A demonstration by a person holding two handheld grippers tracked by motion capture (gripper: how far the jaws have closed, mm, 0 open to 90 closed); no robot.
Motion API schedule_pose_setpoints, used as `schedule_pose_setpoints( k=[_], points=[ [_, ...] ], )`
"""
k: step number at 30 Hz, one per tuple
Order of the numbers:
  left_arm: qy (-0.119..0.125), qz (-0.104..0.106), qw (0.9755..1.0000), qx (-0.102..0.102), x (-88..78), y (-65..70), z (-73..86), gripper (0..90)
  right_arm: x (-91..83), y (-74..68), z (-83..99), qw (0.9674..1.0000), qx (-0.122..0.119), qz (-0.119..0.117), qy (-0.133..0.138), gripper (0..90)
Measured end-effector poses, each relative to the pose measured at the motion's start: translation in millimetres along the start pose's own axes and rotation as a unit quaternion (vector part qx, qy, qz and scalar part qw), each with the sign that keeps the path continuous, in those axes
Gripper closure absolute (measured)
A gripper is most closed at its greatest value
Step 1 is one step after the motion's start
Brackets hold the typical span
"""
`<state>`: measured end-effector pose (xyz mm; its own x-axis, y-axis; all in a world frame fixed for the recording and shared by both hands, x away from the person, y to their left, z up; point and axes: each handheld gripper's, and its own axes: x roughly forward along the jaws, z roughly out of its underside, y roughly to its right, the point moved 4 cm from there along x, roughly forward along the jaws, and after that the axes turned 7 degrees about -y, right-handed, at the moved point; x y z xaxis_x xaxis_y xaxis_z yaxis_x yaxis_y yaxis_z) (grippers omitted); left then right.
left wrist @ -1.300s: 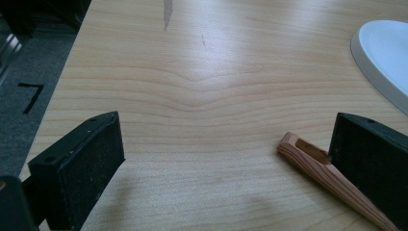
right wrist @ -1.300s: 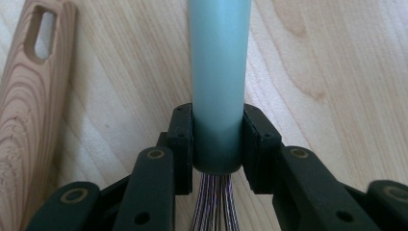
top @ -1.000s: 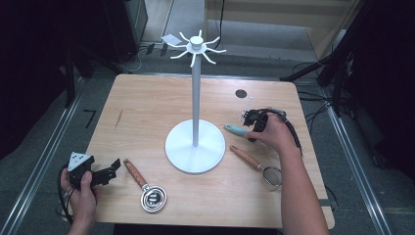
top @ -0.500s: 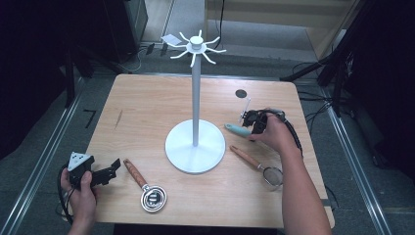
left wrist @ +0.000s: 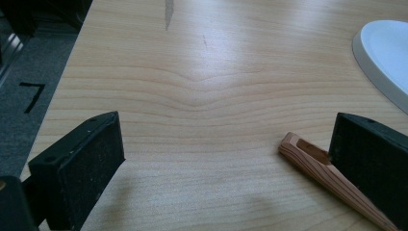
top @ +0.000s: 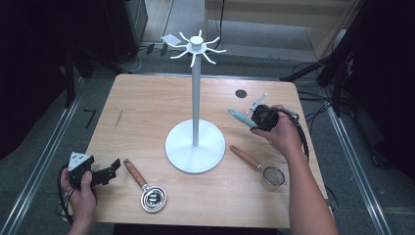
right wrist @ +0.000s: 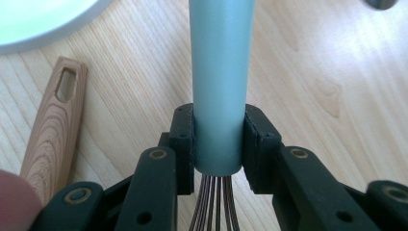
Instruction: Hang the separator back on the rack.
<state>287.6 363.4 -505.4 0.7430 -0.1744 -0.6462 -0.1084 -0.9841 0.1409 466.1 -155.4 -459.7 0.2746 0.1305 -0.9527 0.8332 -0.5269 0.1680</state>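
On the pale wooden table (top: pixel 147 112) over grey floor (top: pixel 44 147), the right hand-held gripper (top: pixel 262 117) clamps a teal-handled whisk (top: pixel 242 118); the left hand-held gripper (top: pixel 110 169) gapes.

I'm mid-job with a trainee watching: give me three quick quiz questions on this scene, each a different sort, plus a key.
1. True or false: the right gripper is clamped on the teal handle of the whisk.
2. Which item lies closest to the left gripper? A) the wood-handled strainer B) the wood-handled utensil with the round metal head C) the white hook stand
3. Fill in: the left gripper's jaws stand ____ above the table, with nothing between them.

Key: 1 true; 2 B; 3 open.
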Motion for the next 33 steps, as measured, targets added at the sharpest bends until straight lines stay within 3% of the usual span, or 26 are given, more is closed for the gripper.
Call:
schedule_pose_setpoints(
  k=[2, 5, 9, 12, 13, 14, 17, 18, 21, 22, 24, 25, 26, 28, 29, 30, 32, 33],
  points=[
    [0.000, 0.000, 1.0000, 0.000, 0.0, 0.0, 0.0, 0.0, -2.4, -0.5, 1.1, 1.0000, 0.004, 0.007, 0.005, 70.8],
    [0.002, -0.001, 1.0000, -0.001, -0.3, 0.0, 0.0, 0.0, -11.3, -3.2, 5.7, 0.9988, 0.024, 0.016, 0.039, 70.8],
    [0.002, -0.001, 1.0000, -0.001, -0.3, 0.0, 0.0, 0.0, -17.1, -4.9, 9.9, 0.9974, 0.034, 0.021, 0.060, 70.8],
    [0.002, -0.001, 1.0000, -0.002, -0.2, 0.0, 0.0, 0.0, -25.8, -4.3, 15.2, 0.9930, 0.058, 0.029, 0.099, 70.8],
    [0.002, -0.001, 1.0000, -0.002, -0.1, 0.1, 0.0, 0.0, -25.8, -4.3, 15.2, 0.9930, 0.058, 0.029, 0.099, 70.8],
    [0.002, -0.002, 1.0000, -0.001, -0.2, 0.0, 0.0, 0.0, -30.4, -4.3, 16.9, 0.9902, 0.065, 0.024, 0.121, 70.8],
    [0.002, -0.002, 1.0000, -0.002, -0.2, 0.1, 0.0, 0.0, -34.8, -4.9, 17.3, 0.9878, 0.066, 0.027, 0.138, 70.8],
    [0.002, -0.002, 1.0000, -0.001, -0.2, 0.0, 0.0, 0.0, -39.1, -6.4, 17.2, 0.9844, 0.076, 0.025, 0.157, 70.8],
    [0.002, -0.002, 1.0000, -0.001, -0.2, 0.0, 0.0, 0.0, -45.5, -7.6, 16.5, 0.9790, 0.082, 0.018, 0.186, 70.8],
    [0.002, -0.002, 1.0000, -0.001, -0.3, 0.0, 0.1, 0.0, -45.5, -7.6, 16.5, 0.9790, 0.082, 0.018, 0.186, 70.8],
    [0.002, -0.001, 1.0000, -0.002, -0.2, 0.0, 0.0, 0.0, -50.3, -9.3, 15.6, 0.9739, 0.092, 0.004, 0.208, 70.9],
    [0.002, -0.001, 1.0000, -0.002, -0.2, 0.0, 0.0, 0.0, -50.3, -9.3, 15.6, 0.9739, 0.092, 0.004, 0.208, 70.9],
    [0.002, -0.001, 1.0000, -0.002, -0.3, 0.0, 0.0, 0.0, -52.4, -11.1, 14.1, 0.9708, 0.096, -0.006, 0.220, 70.9],
    [0.001, -0.001, 1.0000, -0.002, -0.4, -0.1, 0.0, 0.0, -53.2, -11.6, 13.5, 0.9699, 0.096, -0.006, 0.224, 70.9],
    [0.002, -0.001, 1.0000, -0.002, -0.3, -0.1, 0.0, 0.0, -55.6, -12.9, 12.5, 0.9666, 0.102, -0.004, 0.235, 70.9],
    [0.002, -0.001, 1.0000, -0.002, -0.3, -0.1, 0.0, 0.0, -55.6, -12.9, 12.5, 0.9666, 0.102, -0.004, 0.235, 70.9],
    [0.001, -0.001, 1.0000, -0.002, -0.4, -0.1, 0.0, 0.0, -58.1, -13.1, 11.5, 0.9628, 0.103, -0.003, 0.250, 70.9],
    [0.001, -0.001, 1.0000, -0.002, -0.4, -0.1, 0.0, 0.0, -61.5, -13.7, 10.8, 0.9587, 0.108, -0.002, 0.263, 70.9]
  ],
)
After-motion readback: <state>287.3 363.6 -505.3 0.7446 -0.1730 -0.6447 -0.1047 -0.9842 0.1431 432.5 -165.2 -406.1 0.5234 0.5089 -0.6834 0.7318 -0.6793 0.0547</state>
